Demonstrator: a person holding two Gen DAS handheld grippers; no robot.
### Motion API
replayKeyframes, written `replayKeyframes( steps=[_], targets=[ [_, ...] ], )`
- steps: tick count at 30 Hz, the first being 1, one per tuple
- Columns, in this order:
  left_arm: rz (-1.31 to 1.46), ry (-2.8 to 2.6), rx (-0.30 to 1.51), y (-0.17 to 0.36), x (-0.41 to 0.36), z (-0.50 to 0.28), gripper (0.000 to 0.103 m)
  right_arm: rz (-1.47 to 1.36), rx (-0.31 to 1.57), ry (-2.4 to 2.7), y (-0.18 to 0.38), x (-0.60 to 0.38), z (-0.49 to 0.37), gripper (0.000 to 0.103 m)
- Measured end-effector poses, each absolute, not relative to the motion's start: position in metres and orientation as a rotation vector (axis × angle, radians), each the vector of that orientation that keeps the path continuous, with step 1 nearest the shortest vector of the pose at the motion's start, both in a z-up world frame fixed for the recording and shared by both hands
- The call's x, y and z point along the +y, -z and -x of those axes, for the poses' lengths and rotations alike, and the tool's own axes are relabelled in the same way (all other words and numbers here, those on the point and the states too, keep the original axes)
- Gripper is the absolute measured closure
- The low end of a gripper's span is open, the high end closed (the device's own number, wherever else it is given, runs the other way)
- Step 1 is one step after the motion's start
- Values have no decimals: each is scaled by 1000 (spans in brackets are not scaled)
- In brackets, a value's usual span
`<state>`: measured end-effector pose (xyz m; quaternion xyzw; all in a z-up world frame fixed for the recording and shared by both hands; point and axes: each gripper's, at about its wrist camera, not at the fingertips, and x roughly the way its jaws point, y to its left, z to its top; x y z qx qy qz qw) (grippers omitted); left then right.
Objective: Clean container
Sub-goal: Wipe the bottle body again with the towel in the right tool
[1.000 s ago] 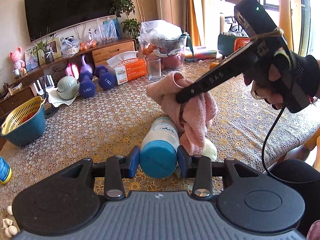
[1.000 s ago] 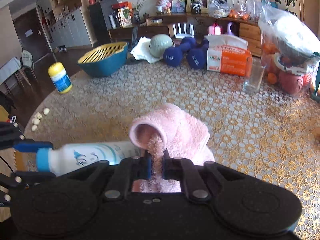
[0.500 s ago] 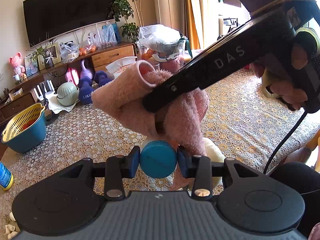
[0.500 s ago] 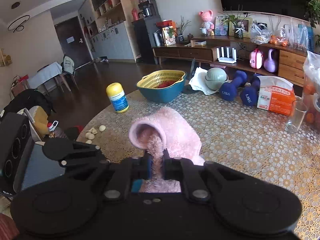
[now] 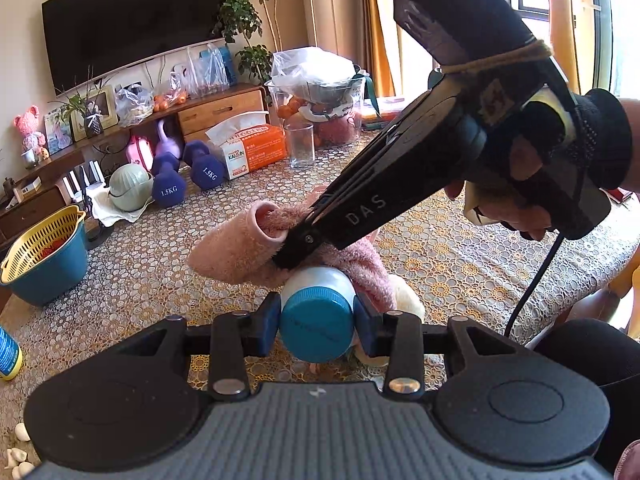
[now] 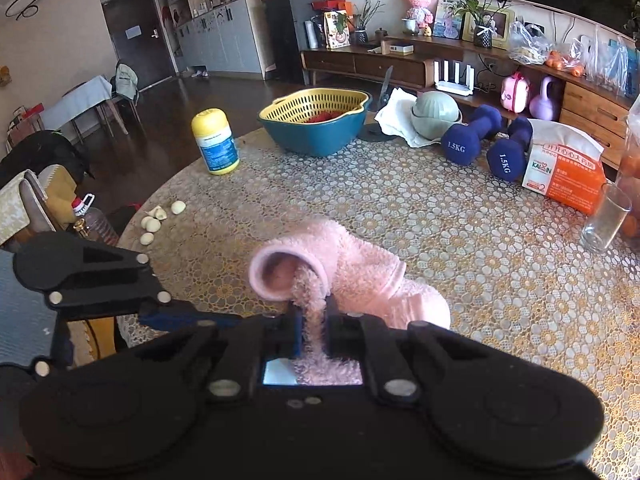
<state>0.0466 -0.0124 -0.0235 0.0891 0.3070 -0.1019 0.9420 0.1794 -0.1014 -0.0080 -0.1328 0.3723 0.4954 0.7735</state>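
A white container with a blue cap (image 5: 316,326) is held sideways just above the table, and my left gripper (image 5: 316,322) is shut on that cap. A fluffy pink cloth (image 5: 240,248) drapes over the bottle's body behind the cap. My right gripper (image 5: 296,246), held by a gloved hand, reaches in from the upper right and presses the cloth onto the container. In the right wrist view my right gripper (image 6: 313,326) is shut on the pink cloth (image 6: 352,272); only a white sliver of the container (image 6: 280,374) shows under it, and the left gripper's arm (image 6: 88,276) sits at the left.
On the lace-covered table (image 5: 460,248) stand a teal basket with a yellow strainer (image 6: 316,120), a yellow-capped bottle (image 6: 215,142), two blue dumbbells (image 6: 486,142), a tissue box (image 6: 564,172), a glass (image 6: 606,218) and several garlic cloves (image 6: 158,220) near the edge.
My right gripper has come down with the pink cloth from in front of the camera onto the container's body. The left gripper keeps its hold on the cap.
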Motion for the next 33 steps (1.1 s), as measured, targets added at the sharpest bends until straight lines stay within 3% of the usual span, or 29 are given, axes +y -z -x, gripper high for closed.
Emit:
replayKeyframes(
  steps=[25,33],
  targets=[
    [-77,204,662,25,7,-45,64,335,959,-801,70,-127,-246,94],
    [-81,201,661,25,6,-46,64,228,839,-761,44,-147,-237,94]
  ],
)
